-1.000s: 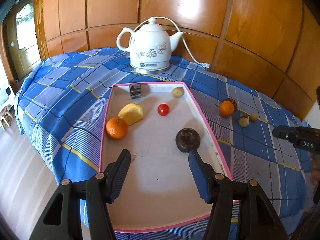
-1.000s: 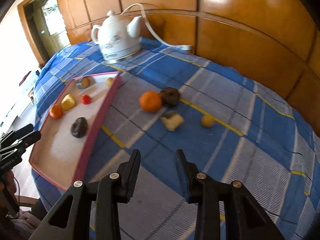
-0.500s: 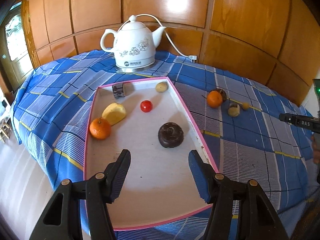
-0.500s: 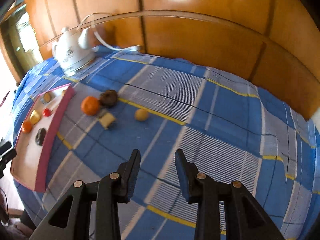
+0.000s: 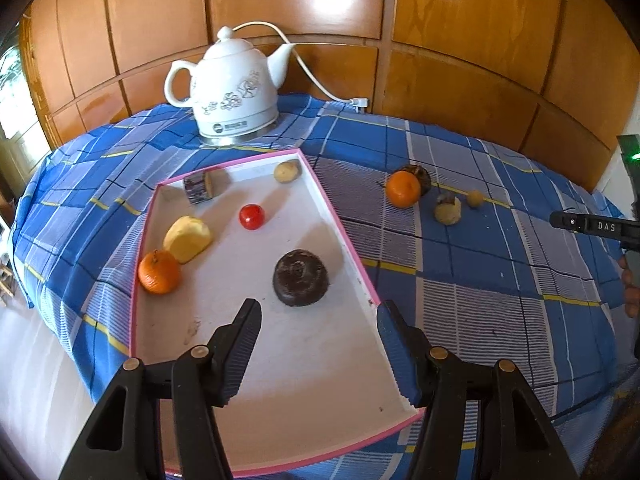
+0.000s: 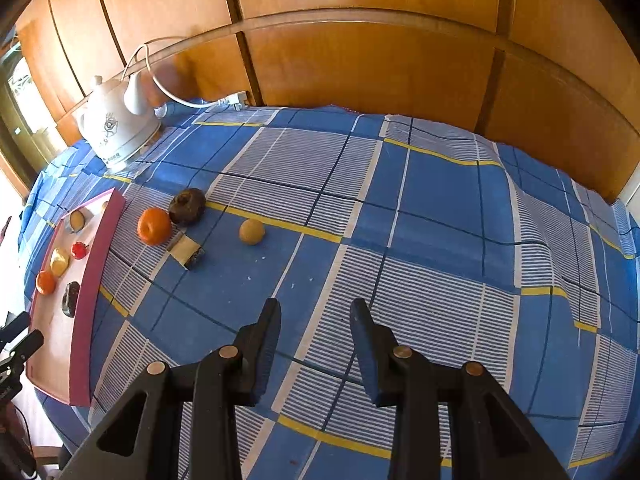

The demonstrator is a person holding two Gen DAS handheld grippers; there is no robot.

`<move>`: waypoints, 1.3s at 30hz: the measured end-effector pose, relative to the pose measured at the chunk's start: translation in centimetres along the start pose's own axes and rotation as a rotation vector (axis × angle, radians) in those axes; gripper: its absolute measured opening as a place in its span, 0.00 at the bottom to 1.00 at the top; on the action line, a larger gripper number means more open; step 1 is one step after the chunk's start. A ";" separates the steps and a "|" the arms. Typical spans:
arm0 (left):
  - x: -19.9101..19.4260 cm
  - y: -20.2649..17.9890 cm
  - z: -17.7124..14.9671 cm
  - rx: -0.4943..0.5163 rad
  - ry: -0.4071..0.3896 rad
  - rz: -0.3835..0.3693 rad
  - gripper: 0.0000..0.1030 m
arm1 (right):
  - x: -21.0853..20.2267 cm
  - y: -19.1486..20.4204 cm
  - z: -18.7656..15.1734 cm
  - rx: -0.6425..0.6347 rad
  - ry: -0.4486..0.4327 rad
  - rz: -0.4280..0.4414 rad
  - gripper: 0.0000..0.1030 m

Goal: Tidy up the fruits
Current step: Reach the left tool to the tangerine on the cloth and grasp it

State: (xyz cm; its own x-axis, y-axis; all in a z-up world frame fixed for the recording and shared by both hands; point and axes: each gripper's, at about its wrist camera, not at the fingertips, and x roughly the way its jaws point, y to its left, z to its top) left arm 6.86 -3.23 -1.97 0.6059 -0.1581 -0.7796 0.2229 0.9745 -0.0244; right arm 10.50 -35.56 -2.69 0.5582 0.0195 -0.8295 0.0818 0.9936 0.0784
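A pink-rimmed white tray point(image 5: 344, 236) holds an orange point(image 5: 159, 272), a yellow apple piece point(image 5: 187, 239), a small red fruit point(image 5: 252, 216), a dark round fruit point(image 5: 301, 277), a purple-skinned chunk point(image 5: 198, 187) and a small tan fruit point(image 5: 287, 171). My left gripper point(image 5: 318, 354) hovers open over the tray's near end, empty. On the cloth right of the tray lie another orange point(image 6: 153, 226), a dark fruit point(image 6: 187, 206), a cut pale chunk point(image 6: 186, 252) and a small tan ball point(image 6: 252, 231). My right gripper point(image 6: 315, 350) hangs open and empty over bare cloth, well short of them.
A white electric kettle point(image 5: 232, 94) with its cord stands behind the tray against the wooden wall panels point(image 5: 460, 52). The blue checked cloth point(image 6: 420, 220) covers the rounded table and drops off at the near and left edges. The tray point(image 6: 96, 276) edge shows far left in the right wrist view.
The left gripper has drawn back and rightward from the dark fruit in the tray. The right gripper swung right, away from the loose fruits, mostly in the first half second. Both stayed open.
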 end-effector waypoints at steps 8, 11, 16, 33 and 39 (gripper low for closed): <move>1.3 -1.4 1.0 0.024 0.022 -0.029 0.59 | 0.2 -0.4 0.1 0.022 0.013 -0.010 0.35; 1.9 -2.0 1.4 0.026 0.035 -0.044 0.59 | 0.1 -0.3 0.2 0.020 0.012 -0.011 0.35; 2.9 -2.9 2.5 0.022 0.051 -0.077 0.57 | 0.1 -0.2 0.2 0.020 0.016 -0.007 0.35; 9.0 -5.8 8.7 0.032 0.092 -0.139 0.45 | -0.1 0.0 0.3 0.031 0.023 0.013 0.35; 12.5 -6.5 11.0 0.016 0.136 -0.148 0.48 | -0.1 0.3 0.4 0.028 0.024 0.027 0.35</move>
State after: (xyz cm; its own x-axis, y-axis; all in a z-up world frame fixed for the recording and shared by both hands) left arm 21.40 -13.26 -4.69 0.4574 -0.2759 -0.8454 0.3148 0.9393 -0.1363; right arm 10.85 -35.27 -2.36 0.5402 0.0488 -0.8401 0.0906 0.9891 0.1157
